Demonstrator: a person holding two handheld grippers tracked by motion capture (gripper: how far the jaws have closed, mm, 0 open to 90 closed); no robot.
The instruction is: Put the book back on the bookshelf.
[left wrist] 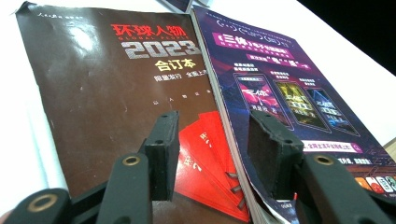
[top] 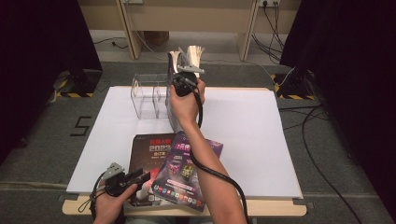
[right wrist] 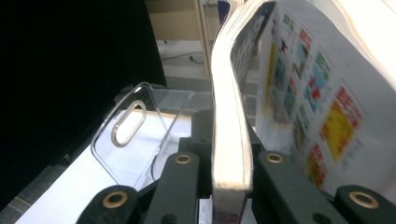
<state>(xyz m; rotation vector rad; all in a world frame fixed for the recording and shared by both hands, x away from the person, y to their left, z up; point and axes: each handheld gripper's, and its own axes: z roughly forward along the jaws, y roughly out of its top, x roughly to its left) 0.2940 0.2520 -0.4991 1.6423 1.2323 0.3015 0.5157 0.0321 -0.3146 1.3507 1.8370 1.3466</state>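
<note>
My right gripper point(top: 187, 71) is raised over the far middle of the table, shut on a thick magazine point(top: 189, 55) that stands upright with its pages fanning out at the top. In the right gripper view the jaws point(right wrist: 229, 140) clamp the magazine's point(right wrist: 229, 102) pale page edge from both sides. A clear acrylic rack point(top: 148, 95) stands just left of it. My left gripper point(top: 142, 176) rests open at the near left. Its jaws point(left wrist: 212, 126) straddle the seam between a brown magazine point(left wrist: 102, 79) and a purple magazine point(left wrist: 275, 79) that overlaps it.
A white board point(top: 252, 130) covers the tabletop, bare on its right half. The brown magazine point(top: 147, 151) and purple magazine point(top: 187, 170) lie near the front edge. The rack's wall with an oval handle slot point(right wrist: 128, 123) is close to the held magazine. Cables trail on the floor at right.
</note>
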